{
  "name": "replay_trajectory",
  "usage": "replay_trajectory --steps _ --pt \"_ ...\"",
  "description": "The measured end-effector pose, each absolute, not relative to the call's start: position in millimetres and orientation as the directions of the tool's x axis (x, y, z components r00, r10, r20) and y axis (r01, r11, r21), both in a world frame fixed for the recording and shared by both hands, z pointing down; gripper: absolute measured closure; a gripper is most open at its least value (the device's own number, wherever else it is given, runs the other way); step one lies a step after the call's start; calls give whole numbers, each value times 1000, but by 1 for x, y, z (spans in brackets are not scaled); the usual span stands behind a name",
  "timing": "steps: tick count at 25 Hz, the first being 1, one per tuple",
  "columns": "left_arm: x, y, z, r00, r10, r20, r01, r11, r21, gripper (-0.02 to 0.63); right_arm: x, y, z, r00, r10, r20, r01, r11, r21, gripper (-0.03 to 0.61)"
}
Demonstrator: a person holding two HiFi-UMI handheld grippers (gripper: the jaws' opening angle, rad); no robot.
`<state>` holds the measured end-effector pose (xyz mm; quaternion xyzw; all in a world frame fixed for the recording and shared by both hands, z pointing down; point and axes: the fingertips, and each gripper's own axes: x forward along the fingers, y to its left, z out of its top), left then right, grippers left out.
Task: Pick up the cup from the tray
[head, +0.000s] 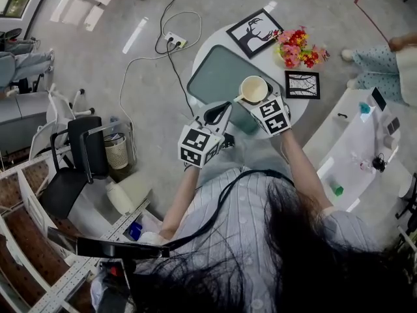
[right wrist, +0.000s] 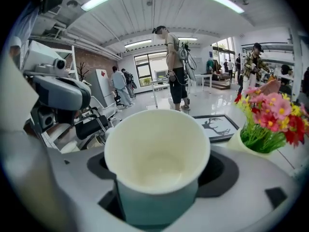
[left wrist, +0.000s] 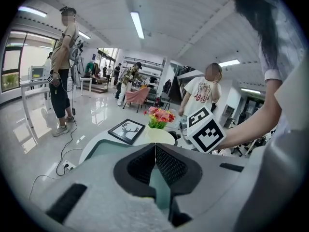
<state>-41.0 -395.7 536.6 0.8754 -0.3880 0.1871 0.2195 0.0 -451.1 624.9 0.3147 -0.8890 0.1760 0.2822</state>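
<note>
A cream cup (head: 253,89) with a teal outside sits between the jaws of my right gripper (head: 251,104), which is shut on it. It is held over the right part of the teal tray (head: 215,77) on the round white table. In the right gripper view the cup (right wrist: 157,161) fills the middle, its empty inside showing, with the right gripper (right wrist: 157,182) clamped round its lower wall. My left gripper (head: 221,111) is shut on nothing at the tray's near edge. In the left gripper view the left gripper (left wrist: 155,150) points at the cup (left wrist: 159,135), with the tray (left wrist: 104,149) at left.
On the table stand a vase of flowers (head: 298,47), a framed deer picture (head: 254,32) and a smaller framed picture (head: 302,85). A power strip with cables (head: 174,42) lies on the floor beyond. A black chair (head: 78,155) stands left, a white table (head: 358,142) right. People stand around.
</note>
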Motion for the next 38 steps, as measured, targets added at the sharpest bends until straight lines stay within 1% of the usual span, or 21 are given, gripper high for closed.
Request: replay_trajectory --steps 14,26,38 --pt "-75 -357 518 667 -602 439 -729 -649 217 598 -12 -409 562 -590 -585 557 -758 639 -132 163" --pt "-93 -302 519 753 -523 399 -635 -736 234 598 -20 -357 534 -501 -689 524 -849 509 -143 164" --pt "-81 -274 524 790 -476 386 -590 -760 271 598 -12 -309 525 -468 -701 538 -870 472 -143 163"
